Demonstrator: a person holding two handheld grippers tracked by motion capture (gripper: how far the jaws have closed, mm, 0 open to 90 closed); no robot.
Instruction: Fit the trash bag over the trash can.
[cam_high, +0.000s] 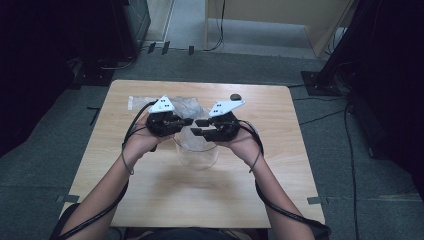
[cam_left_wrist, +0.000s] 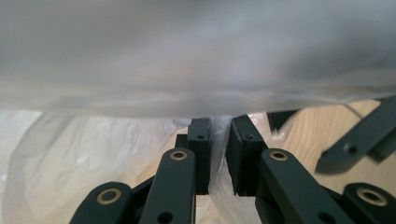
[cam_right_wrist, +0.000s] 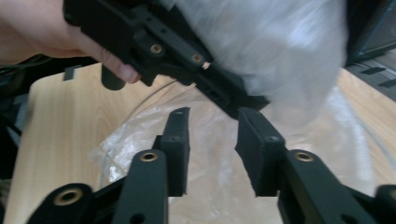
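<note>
- Two hand-held grippers are meeting over a clear plastic bag (cam_high: 192, 137) that is sitting in a round transparent container (cam_high: 196, 156) near the middle of a light wooden table (cam_high: 150, 200).
- In the high view, the bag's crinkled film is rising out of the container's mouth and trailing back toward the table's far edge.
- In the left gripper view, the left gripper (cam_left_wrist: 219, 135) is standing with its jaws narrowly parted, a fold of the film running down between the pads; whether the pads are pressing on it cannot be told.
- In the right gripper view, the right gripper (cam_right_wrist: 212, 128) is holding its jaws apart over the film, gripping nothing.
- In the high view, the left gripper (cam_high: 187, 121) and right gripper (cam_high: 200, 126) are pointing at each other, tips near but apart, just above the container's rim.
- A small dark object (cam_high: 235, 96) is lying near the table's far edge.
- Grey carpet (cam_high: 45, 165) is surrounding the table.
</note>
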